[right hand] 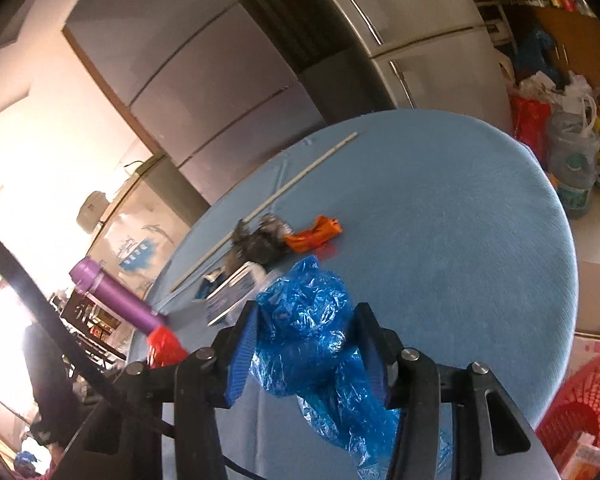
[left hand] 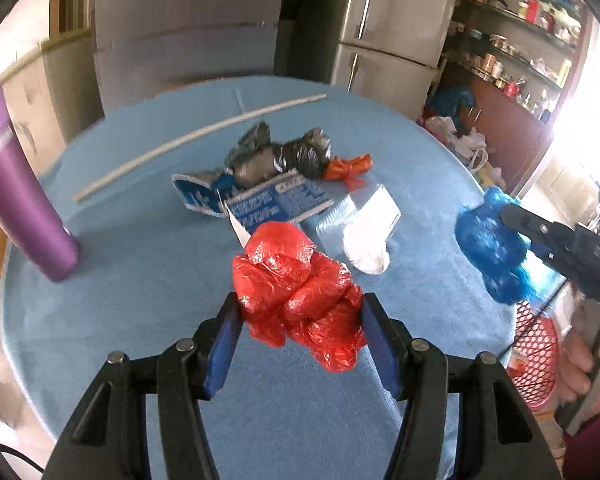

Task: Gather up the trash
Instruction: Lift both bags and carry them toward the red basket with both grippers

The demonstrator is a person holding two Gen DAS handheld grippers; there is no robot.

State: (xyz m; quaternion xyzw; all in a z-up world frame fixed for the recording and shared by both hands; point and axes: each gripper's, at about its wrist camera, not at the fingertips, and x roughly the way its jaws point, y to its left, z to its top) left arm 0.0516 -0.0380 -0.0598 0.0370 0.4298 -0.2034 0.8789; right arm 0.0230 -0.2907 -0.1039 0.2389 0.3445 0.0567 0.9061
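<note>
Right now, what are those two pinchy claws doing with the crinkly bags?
A person is collecting trash off a round blue table. The left gripper is clamped on a crumpled red plastic bag, and the right gripper squeezes a crumpled blue plastic bag. A red mesh basket sits beside the table.

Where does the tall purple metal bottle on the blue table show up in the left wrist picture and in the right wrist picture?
Left wrist view: the tall purple metal bottle stands at the far left edge, leaning in the fisheye.
Right wrist view: it sits lower left, tilted, just above the crumpled red plastic bag.
Shared landmark: the long thin white stick lying on the blue table.
</note>
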